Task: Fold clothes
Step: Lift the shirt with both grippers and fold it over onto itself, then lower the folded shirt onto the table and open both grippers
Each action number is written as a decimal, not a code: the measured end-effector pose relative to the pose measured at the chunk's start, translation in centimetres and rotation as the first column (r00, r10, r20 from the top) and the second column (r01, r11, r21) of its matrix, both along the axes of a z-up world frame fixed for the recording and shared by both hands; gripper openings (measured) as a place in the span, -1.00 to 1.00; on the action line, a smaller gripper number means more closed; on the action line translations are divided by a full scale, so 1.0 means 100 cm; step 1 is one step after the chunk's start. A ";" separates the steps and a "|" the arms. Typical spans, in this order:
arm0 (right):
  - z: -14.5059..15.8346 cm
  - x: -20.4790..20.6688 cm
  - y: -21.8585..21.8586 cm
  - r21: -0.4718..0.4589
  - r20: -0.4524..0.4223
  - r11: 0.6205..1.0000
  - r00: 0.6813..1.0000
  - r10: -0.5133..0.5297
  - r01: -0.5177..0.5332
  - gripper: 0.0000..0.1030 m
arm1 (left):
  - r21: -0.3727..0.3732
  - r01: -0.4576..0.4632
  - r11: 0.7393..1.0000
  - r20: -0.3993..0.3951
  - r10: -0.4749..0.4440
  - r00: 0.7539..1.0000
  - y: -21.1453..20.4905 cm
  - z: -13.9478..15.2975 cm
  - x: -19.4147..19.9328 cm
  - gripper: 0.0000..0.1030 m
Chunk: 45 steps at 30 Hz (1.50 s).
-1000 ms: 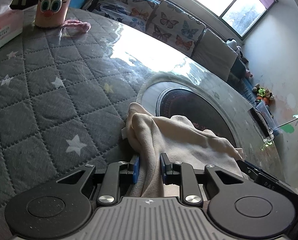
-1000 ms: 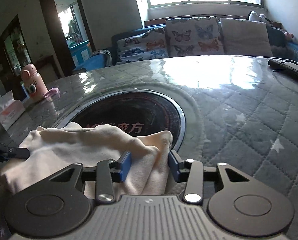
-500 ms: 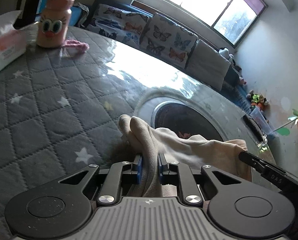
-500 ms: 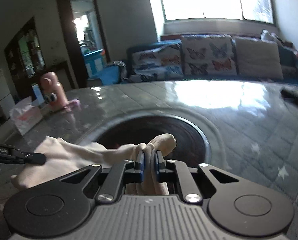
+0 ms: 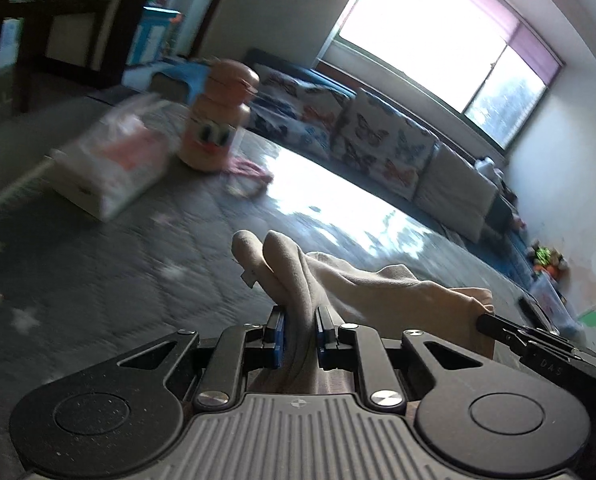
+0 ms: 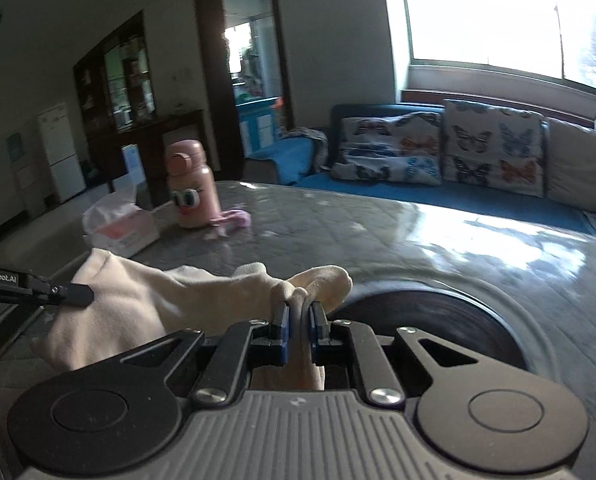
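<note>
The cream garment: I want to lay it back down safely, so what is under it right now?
In the right wrist view, the cream garment hangs over the quilted table cover and the dark round inset. Whatever lies directly beneath the cloth is hidden.

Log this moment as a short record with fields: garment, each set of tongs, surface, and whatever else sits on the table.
garment: cream cloth, bunched, stretched between both tongs
left tongs: shut on one end of the cloth
right tongs: shut on the other end; jaws have just been closing
surface: grey quilted table cover with a round dark inset
other items: pink bottle with cartoon eyes, tissue pack, small pink item beside the bottle
background: sofa with butterfly cushions
</note>
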State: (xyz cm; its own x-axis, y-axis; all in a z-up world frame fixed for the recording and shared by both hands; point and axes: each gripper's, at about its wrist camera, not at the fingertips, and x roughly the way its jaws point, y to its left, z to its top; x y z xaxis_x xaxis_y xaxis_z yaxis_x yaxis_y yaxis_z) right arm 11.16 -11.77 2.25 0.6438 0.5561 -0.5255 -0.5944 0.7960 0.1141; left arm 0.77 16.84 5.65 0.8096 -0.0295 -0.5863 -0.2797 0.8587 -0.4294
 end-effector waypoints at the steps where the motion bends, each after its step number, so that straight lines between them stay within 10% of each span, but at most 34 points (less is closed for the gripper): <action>1: 0.000 0.002 0.008 -0.001 0.002 1.000 1.000 0.013 -0.013 -0.83 | 0.005 -0.015 1.000 0.001 0.015 1.000 0.006 0.001 -0.003 -0.72; 16: -0.017 0.023 0.055 -0.061 -0.007 0.997 0.999 0.048 -0.049 -0.83 | 0.028 -0.081 0.996 -0.038 0.082 0.996 0.041 -0.018 -0.006 -0.79; 19: -0.016 0.024 0.050 -0.057 -0.012 0.998 0.999 0.038 -0.039 -0.83 | 0.052 -0.081 0.995 -0.068 0.085 0.994 0.038 -0.030 0.003 -0.26; 25: -0.019 0.025 0.047 -0.055 -0.022 0.998 0.999 0.037 -0.038 -0.83 | 0.053 -0.073 0.996 -0.121 0.078 0.990 0.033 -0.052 0.016 -0.08; 30: -0.019 0.027 0.048 -0.052 -0.023 0.998 0.999 0.041 -0.043 -0.83 | 0.050 -0.081 0.995 -0.130 0.087 0.988 0.033 -0.063 0.025 -0.15; 34: -0.019 0.028 0.049 -0.055 -0.023 0.998 0.999 0.041 -0.042 -0.83 | 0.037 -0.063 0.997 -0.116 0.067 0.991 0.031 -0.063 0.027 -0.65; 45: -0.023 0.033 0.068 -0.030 -0.036 0.997 0.997 0.072 -0.073 -0.83 | 0.088 -0.124 0.988 -0.063 0.130 0.990 0.042 -0.026 -0.008 -0.70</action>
State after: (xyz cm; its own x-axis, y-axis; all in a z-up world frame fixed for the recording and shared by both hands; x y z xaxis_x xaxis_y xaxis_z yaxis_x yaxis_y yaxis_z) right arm 14.50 -4.95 -0.05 0.5831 0.5836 -0.5652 -0.6471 0.7542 0.1112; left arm -0.05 21.02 3.00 0.7618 0.1225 -0.6361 -0.4151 0.8462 -0.3341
